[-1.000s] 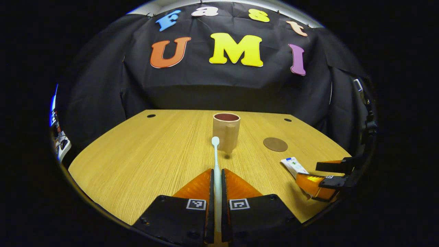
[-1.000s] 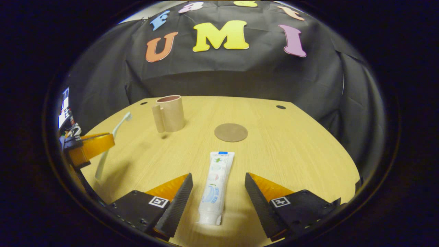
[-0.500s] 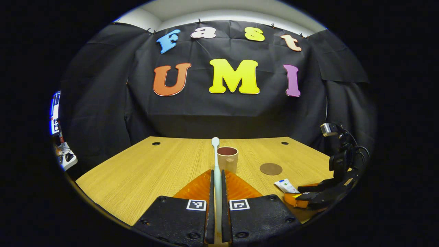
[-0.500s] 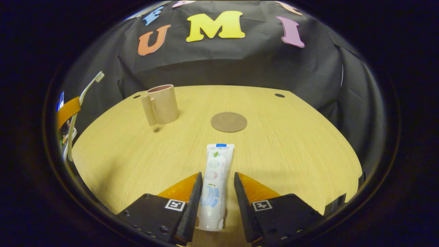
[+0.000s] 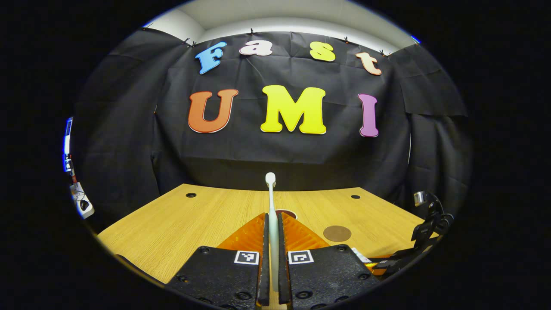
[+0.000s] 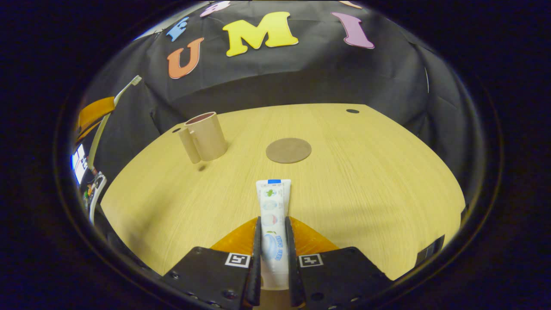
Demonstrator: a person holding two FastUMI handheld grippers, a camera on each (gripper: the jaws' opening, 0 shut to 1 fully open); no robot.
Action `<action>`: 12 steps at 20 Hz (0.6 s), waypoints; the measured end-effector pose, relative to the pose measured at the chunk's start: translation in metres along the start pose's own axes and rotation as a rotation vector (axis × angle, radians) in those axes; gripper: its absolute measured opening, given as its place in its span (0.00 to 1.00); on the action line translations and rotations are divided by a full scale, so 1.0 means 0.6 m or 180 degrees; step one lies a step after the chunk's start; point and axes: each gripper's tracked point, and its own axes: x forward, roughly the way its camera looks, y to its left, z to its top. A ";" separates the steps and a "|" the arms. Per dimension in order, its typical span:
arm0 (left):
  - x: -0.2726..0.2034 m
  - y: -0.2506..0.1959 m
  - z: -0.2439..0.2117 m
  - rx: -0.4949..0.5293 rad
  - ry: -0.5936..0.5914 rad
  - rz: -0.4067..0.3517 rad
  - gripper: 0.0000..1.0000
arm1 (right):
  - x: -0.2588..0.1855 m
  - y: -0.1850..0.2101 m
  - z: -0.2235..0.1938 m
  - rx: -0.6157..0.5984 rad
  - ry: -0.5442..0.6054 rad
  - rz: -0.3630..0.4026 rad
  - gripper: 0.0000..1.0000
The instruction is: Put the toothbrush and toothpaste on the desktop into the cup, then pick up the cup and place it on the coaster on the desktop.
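Observation:
My left gripper (image 5: 271,216) is shut on a white toothbrush (image 5: 270,198), which is held up in the air with its head pointing forward. The tan cup's rim (image 5: 287,212) peeks out just behind the fingertips. The brown round coaster (image 5: 337,233) lies to the right. In the right gripper view my right gripper (image 6: 272,220) is shut on the white toothpaste tube (image 6: 273,196), low over the wooden table (image 6: 366,172). The cup (image 6: 206,137) stands upright at the far left, and the coaster (image 6: 288,150) lies ahead. The raised toothbrush (image 6: 112,111) is at the upper left.
Two small dark holes (image 5: 190,195) (image 5: 355,196) sit near the table's far edge. Black cloth closes the back and sides. Some equipment (image 6: 86,172) stands beyond the table's left edge. In the left gripper view the right gripper (image 5: 387,262) is low at the table's right front.
The right gripper's fingers have shut on the toothpaste tube. The left gripper has risen with the toothbrush and moved closer to the cup, which now sits mostly behind its fingers.

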 end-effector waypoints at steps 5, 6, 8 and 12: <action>0.068 0.001 0.038 -0.0023 -0.0111 -0.0031 0.11 | -0.023 -0.009 0.039 -0.0038 -0.0389 0.0068 0.26; 0.081 0.001 0.041 -0.0030 -0.0110 -0.0041 0.11 | -0.031 -0.008 0.049 -0.0053 -0.0476 0.0094 0.26; 0.126 -0.001 0.052 -0.0069 -0.0108 -0.0071 0.11 | -0.047 -0.006 0.065 -0.0056 -0.0627 0.0142 0.26; 0.211 -0.005 0.074 -0.0139 -0.0177 -0.0124 0.10 | -0.084 -0.004 0.096 -0.0046 -0.0917 0.0218 0.26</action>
